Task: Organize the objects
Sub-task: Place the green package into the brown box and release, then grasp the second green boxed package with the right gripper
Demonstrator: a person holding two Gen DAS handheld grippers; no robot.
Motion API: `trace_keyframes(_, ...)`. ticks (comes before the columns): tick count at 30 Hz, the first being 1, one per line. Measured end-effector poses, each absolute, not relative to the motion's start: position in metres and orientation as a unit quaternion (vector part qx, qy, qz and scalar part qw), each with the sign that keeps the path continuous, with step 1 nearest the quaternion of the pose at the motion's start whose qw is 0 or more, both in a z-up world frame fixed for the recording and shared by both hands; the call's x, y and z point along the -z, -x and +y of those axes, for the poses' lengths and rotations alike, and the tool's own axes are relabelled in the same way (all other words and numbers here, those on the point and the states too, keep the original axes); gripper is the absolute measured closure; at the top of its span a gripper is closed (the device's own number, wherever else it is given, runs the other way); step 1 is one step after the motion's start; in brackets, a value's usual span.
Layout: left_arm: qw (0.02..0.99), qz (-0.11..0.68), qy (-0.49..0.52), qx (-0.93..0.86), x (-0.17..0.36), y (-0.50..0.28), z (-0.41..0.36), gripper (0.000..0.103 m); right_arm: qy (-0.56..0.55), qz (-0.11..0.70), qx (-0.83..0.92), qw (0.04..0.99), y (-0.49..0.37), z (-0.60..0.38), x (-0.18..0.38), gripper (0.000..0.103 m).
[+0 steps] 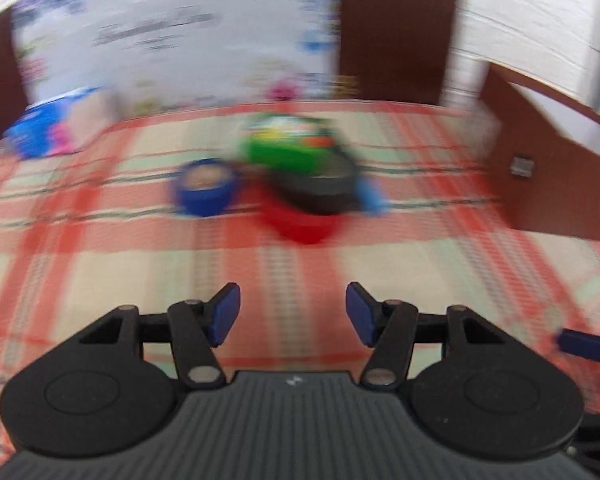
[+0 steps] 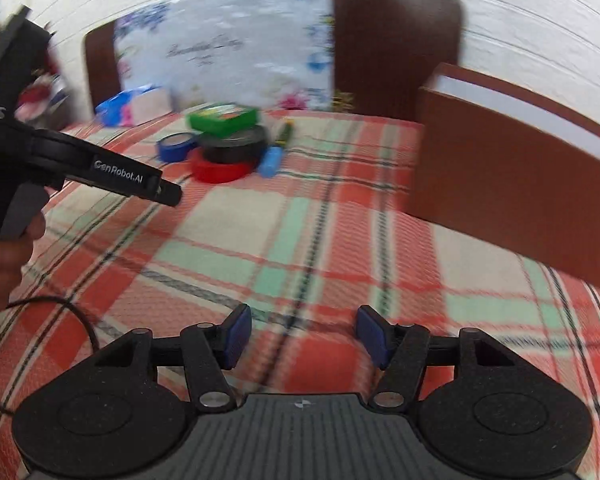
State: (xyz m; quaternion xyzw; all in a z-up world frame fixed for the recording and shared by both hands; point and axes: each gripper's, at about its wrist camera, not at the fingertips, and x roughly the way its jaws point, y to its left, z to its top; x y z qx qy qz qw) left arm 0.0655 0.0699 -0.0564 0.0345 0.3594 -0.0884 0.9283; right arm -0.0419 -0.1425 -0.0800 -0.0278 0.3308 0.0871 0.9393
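Note:
A pile lies on the checked cloth: a blue tape roll (image 1: 204,192) (image 2: 176,147), a black tape roll (image 1: 320,192) (image 2: 236,145) on a red tape roll (image 1: 304,226) (image 2: 220,170), a green box (image 1: 288,144) (image 2: 222,118) on top, and a small light-blue piece (image 1: 370,196) (image 2: 271,162). A thin green and yellow item (image 2: 286,133) lies behind. My left gripper (image 1: 292,314) is open and empty, well short of the pile. My right gripper (image 2: 304,336) is open and empty, further back. The left gripper also shows in the right wrist view (image 2: 168,194).
A brown wooden box (image 1: 560,184) (image 2: 512,184) stands at the right. A blue and pink packet (image 1: 48,130) (image 2: 120,108) lies at the far left. A brown headboard (image 1: 396,32) and a flowered sheet (image 2: 228,52) are behind. A cable (image 2: 76,316) trails at left.

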Motion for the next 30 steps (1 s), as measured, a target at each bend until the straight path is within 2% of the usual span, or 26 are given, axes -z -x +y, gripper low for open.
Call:
trace_keyframes(1, 0.93, 0.362, -0.029, 0.054, 0.062, -0.071, 0.087, 0.042, 0.032, 0.331, -0.097, 0.938, 0.035, -0.135, 0.078, 0.043)
trace_keyframes(3, 0.937, 0.35, 0.006, 0.019, 0.072, -0.077, 0.124, 0.033, 0.037, 0.326, -0.112, 0.938, 0.018, -0.119, 0.071, 0.044)
trace_keyframes(7, 0.952, 0.302, 0.044, 0.015, 0.082, -0.07, 0.155, 0.032, 0.067, 0.279, -0.118, 0.951, -0.018, -0.084, 0.05, 0.04)
trace_keyframes(11, 0.956, 0.289, 0.035, 0.018, 0.083, -0.069, 0.151, 0.03, 0.064, 0.253, -0.133, 0.956, -0.068, -0.054, 0.028, 0.038)
trace_keyframes(13, 0.957, 0.286, 0.041, 0.023, 0.084, -0.067, 0.153, 0.028, 0.041, 0.255, -0.133, 0.957, -0.099, -0.045, 0.021, 0.025)
trace_keyframes(15, 0.957, 0.282, 0.053, 0.031, 0.085, -0.067, 0.157, 0.026, 0.029, 0.262, -0.127, 0.956, -0.126, -0.033, 0.022, 0.018)
trace_keyframes(18, 0.957, 0.278, 0.067, 0.039, 0.086, -0.067, 0.161, 0.025, 0.045, 0.286, -0.118, 0.95, -0.156, -0.015, 0.036, 0.016)
trace_keyframes(21, 0.957, 0.275, 0.077, 0.045, 0.087, -0.068, 0.162, 0.023, 0.099, 0.276, -0.097, 0.951, -0.165, -0.005, 0.047, 0.014)
trace_keyframes(23, 0.957, 0.274, 0.082, 0.048, 0.087, -0.068, 0.163, 0.021, 0.112, 0.269, -0.106, 0.951, -0.161, -0.009, 0.046, 0.041)
trace_keyframes(24, 0.957, 0.274, 0.085, 0.05, 0.087, -0.069, 0.164, 0.021, 0.125, 0.268, -0.107, 0.949, -0.158, -0.01, 0.043, 0.066)
trace_keyframes(25, 0.957, 0.273, 0.087, 0.051, 0.087, -0.069, 0.164, 0.021, 0.134, 0.267, -0.108, 0.948, -0.154, -0.012, 0.039, 0.079)
trace_keyframes(26, 0.957, 0.273, 0.088, 0.051, 0.086, -0.069, 0.164, 0.021, 0.138, 0.264, -0.11, 0.948, -0.148, -0.017, 0.036, 0.082)
trace_keyframes(27, 0.957, 0.273, 0.088, 0.052, 0.086, -0.069, 0.165, 0.02, 0.144, 0.263, -0.112, 0.947, -0.141, -0.023, 0.035, 0.092)
trace_keyframes(30, 0.957, 0.273, 0.088, 0.051, 0.087, -0.069, 0.164, 0.019, 0.167, 0.267, -0.111, 0.943, -0.109, -0.042, 0.041, 0.096)
